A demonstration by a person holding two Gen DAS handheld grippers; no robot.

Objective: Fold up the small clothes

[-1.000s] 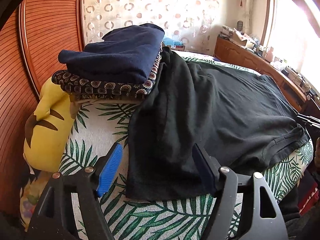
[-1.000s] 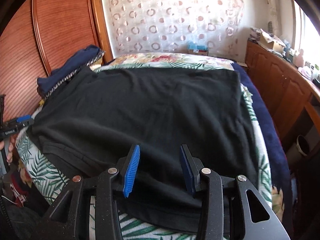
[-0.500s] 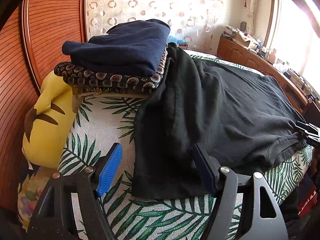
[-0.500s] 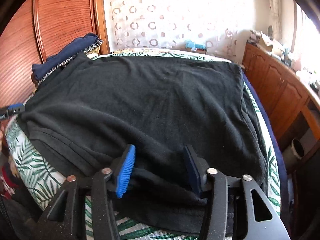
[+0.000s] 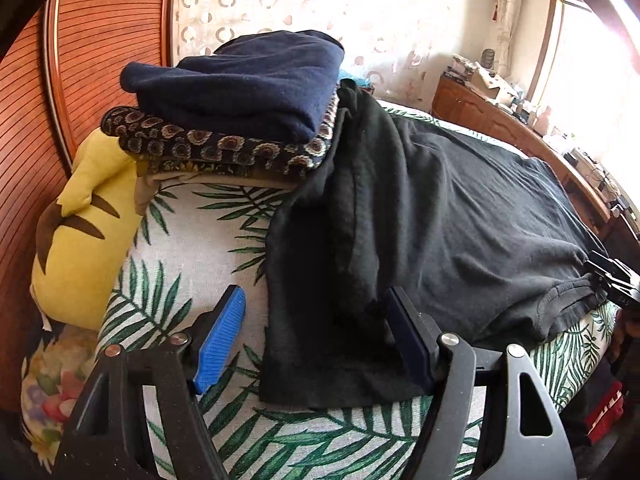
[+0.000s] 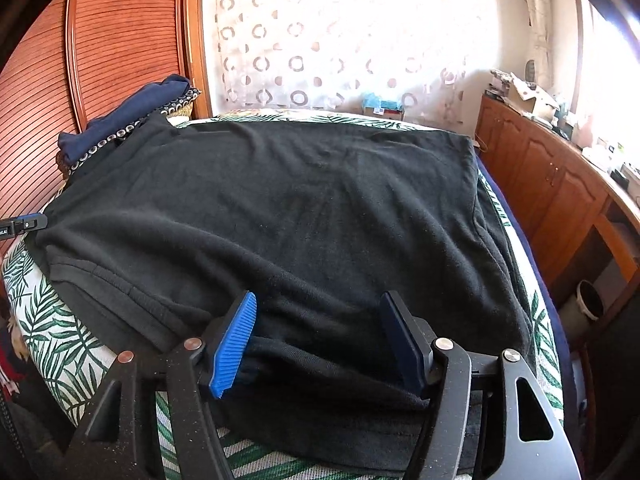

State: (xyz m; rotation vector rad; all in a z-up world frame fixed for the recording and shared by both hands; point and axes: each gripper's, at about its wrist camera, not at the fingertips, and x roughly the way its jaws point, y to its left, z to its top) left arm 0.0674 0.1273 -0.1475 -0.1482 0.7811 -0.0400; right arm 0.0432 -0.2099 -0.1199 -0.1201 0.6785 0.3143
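A black shirt (image 6: 304, 216) of soft, slightly fuzzy knit lies spread flat across the bed (image 5: 168, 248), which wears a white cover printed with green palm fronds. The cloth is creased in long shallow ripples, and a ribbed hem runs along its near left edge in the right wrist view.

The right gripper (image 6: 318, 340) is spread wide over the shirt's near edge, a rumpled fold of black fabric sitting between its ridged blue pads (image 6: 234, 344) but not pinched. The left gripper (image 5: 312, 340) is likewise released, its two fingers straddling one dangling sleeve or corner of the same shirt, which droops just ahead of it and touches the right-hand pad (whether the left pad touches the cloth I cannot tell).

Ahead and to the left of the left gripper sits one stack of folded clothes: a thick navy fleece-like piece (image 5: 248, 84) on top, a dark piece patterned with brown and cream rings (image 5: 216, 148) beneath, and a tan layer under that. That makes three folded layers that I can count. The black shirt's far edge leans up against this stack.

Further left of that gripper, one plump yellow cushion (image 5: 80, 240) with brown stripes is wedged against the reddish slatted wooden panel (image 5: 108, 40). To the right of the right gripper runs a wooden counter (image 6: 560, 184) with panelled doors, cluttered on top.
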